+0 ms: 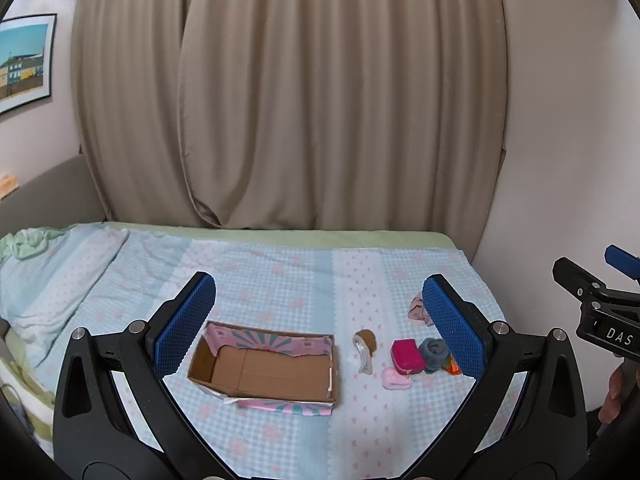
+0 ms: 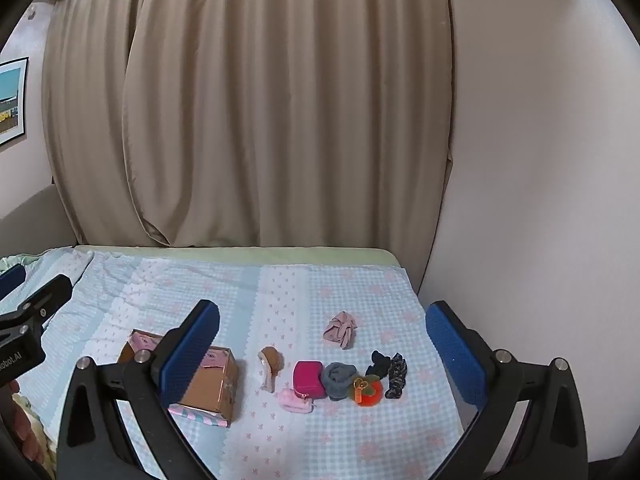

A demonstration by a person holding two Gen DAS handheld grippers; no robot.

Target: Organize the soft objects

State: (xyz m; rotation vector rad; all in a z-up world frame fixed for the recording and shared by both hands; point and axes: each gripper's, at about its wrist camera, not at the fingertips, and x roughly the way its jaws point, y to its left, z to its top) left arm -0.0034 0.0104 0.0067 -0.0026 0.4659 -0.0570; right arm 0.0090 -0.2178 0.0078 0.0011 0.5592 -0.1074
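An open cardboard box point(image 1: 264, 368) with pink patterned sides lies on the checked bedspread point(image 1: 280, 276), its inside bare. To its right sit several soft items: a brown and clear piece point(image 1: 366, 348), a magenta pouch point(image 1: 406, 354), a grey rolled sock point(image 1: 433, 354), a pale pink item point(image 1: 396, 380) and a pink cloth point(image 1: 418, 308). The right wrist view also shows an orange plush point(image 2: 368, 390) and two dark scrunchies point(image 2: 386, 368). My left gripper point(image 1: 320, 292) hovers open above the box and items. My right gripper point(image 2: 323, 320) hovers open over the items point(image 2: 339, 376), holding nothing.
Beige curtains point(image 1: 300, 100) hang behind the bed, and a plain wall point(image 2: 540, 160) closes the right side. Rumpled bedding point(image 1: 36, 248) lies at the far left. Each gripper's fingers point(image 1: 576, 280) show at the edge of the other's view. A framed picture point(image 1: 24, 64) hangs left.
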